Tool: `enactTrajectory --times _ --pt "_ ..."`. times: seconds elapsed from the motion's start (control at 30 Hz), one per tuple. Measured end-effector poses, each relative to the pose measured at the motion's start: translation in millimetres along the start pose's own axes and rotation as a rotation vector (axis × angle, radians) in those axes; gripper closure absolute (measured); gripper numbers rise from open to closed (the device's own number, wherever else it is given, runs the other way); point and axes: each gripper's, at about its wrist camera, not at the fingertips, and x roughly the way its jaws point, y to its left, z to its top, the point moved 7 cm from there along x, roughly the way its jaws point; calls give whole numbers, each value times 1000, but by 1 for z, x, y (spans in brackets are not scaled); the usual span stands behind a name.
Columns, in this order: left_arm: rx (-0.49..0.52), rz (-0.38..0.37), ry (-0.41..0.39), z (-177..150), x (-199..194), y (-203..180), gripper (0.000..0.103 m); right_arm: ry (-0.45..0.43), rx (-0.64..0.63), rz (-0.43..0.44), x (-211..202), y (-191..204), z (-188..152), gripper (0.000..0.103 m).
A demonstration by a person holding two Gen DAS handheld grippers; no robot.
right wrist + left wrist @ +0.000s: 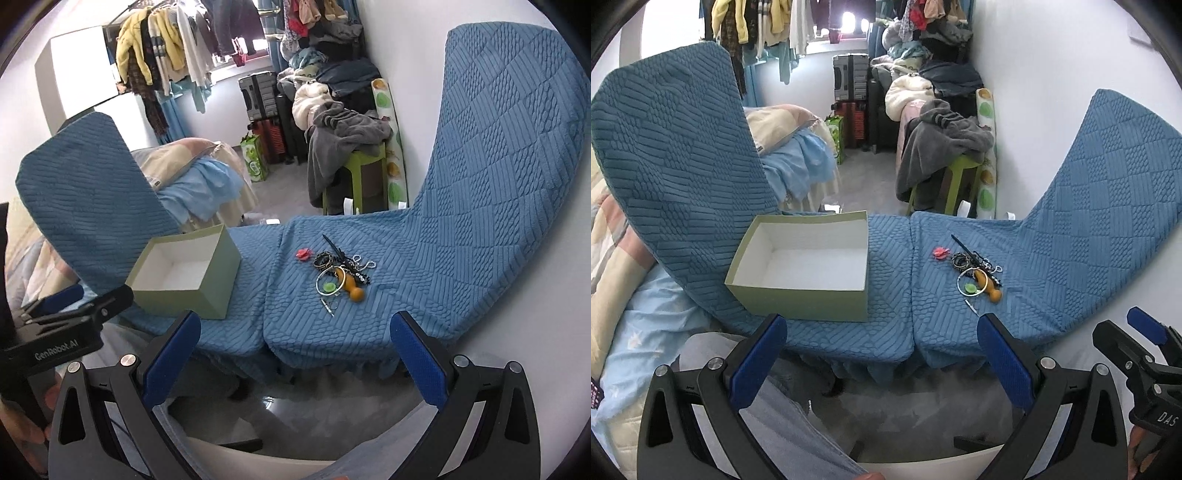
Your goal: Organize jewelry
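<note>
I am holding both grippers open; the jewelry pile [340, 275] is lying ahead, nearer my right gripper [295, 354] than my left gripper [882, 354].

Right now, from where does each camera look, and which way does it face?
Left wrist: on the open left gripper, facing the green box on the blue seats; the right gripper shows at its right.
Right wrist: on the open right gripper, facing the jewelry pile; the left gripper shows at its left.
Both share box, pile and seats.
</note>
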Motion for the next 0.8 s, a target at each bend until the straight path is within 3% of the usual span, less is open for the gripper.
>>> enactTrajectory --times 0.3,0.67,0.8 --pt "4 -26 16 1 14 -4 0 -15 -6 14 1 8 3 2" --pt "19 -44 53 -10 29 -17 0 13 18 21 12 0 0 26" --pt "27 -38 48 -8 32 -20 0 7 16 20 13 -2 0 28"
